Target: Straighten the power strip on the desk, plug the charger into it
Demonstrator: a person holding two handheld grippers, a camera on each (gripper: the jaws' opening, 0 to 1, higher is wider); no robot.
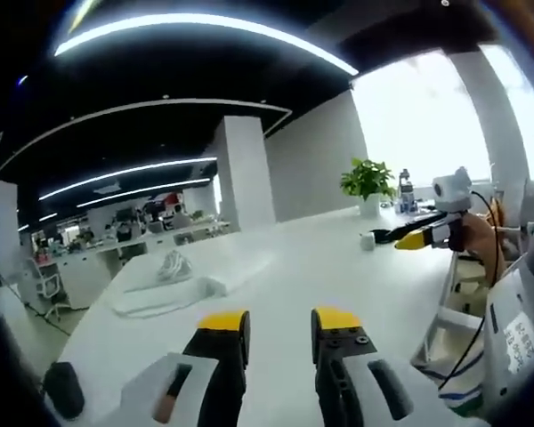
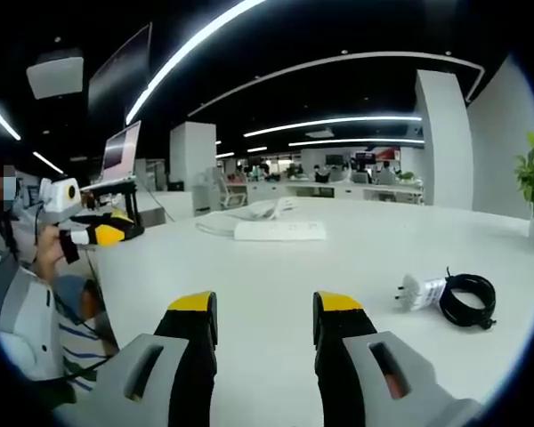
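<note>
Both grippers are hovering over the white desk (image 2: 276,285) with nothing held: the left gripper (image 1: 280,325) and the right gripper (image 2: 265,311) are each keeping their yellow-tipped jaws spread. At the far side of the desk the white power strip (image 2: 279,231) is lying beside its bundled cable (image 2: 240,214), apparently untouched and not yet straightened. Nearer, on the right, the white charger (image 2: 418,292) is resting against its coiled black cord (image 2: 465,300), well apart from the strip. By the look of it, the task is barely beginning.
</note>
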